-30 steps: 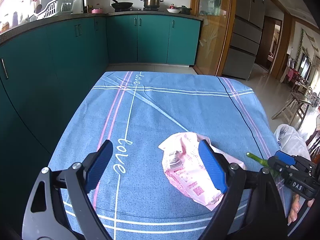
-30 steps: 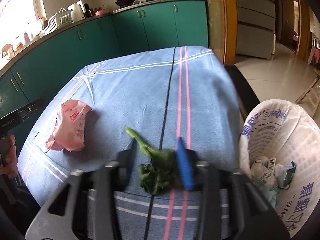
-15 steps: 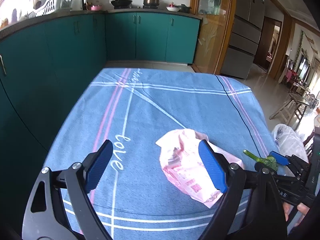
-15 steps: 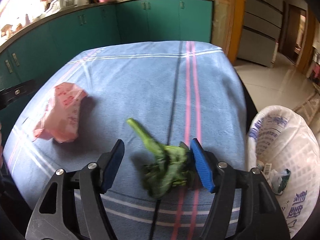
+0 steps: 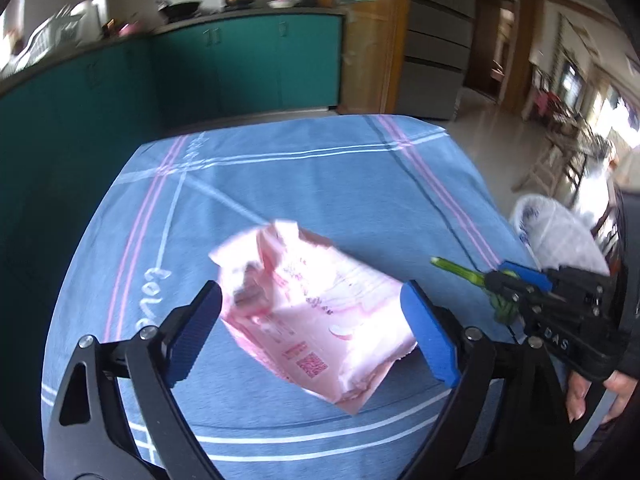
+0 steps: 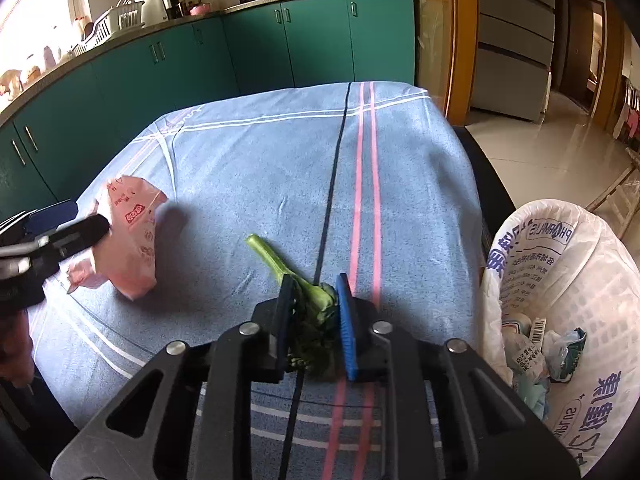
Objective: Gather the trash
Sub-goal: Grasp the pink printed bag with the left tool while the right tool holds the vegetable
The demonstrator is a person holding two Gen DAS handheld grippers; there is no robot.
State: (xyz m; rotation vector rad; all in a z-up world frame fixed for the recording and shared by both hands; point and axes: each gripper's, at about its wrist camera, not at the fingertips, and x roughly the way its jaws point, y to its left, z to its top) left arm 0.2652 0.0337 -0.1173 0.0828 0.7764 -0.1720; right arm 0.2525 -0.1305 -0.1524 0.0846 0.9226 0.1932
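A: Where does the pink wrapper [image 5: 316, 312] sit?

B: On the blue tablecloth [image 5: 320, 184], between the two blue pads of the left gripper [image 5: 316, 332]. The fingers stand wide apart on either side of it. In the left view one pad looks close to the wrapper's edge, but that view is blurred and I cannot tell whether it touches.

A: And seen from the other side?

B: In the right wrist view the wrapper [image 6: 132, 236] lies to the left of the tablecloth's [image 6: 280, 160] dark stripe, with a black finger of the left gripper [image 6: 60, 236] at its near edge.

A: What about the right gripper [image 6: 314, 320]?

B: Its jaws are drawn in on a green vegetable scrap [image 6: 308, 292]: the leafy end is squeezed between the pads and the pale stalk pokes out ahead, just left of the dark stripe. From the left view the same scrap [image 5: 460, 270] shows at the tips of the right gripper [image 5: 504, 280], right of the wrapper.

A: Any bin?

B: A white bag-lined bin [image 6: 568, 264] stands off the tablecloth's right edge (printed blue lettering on the liner), with crumpled packaging [image 6: 544, 348] already inside. It also shows, blurred, in the left view [image 5: 560, 232].
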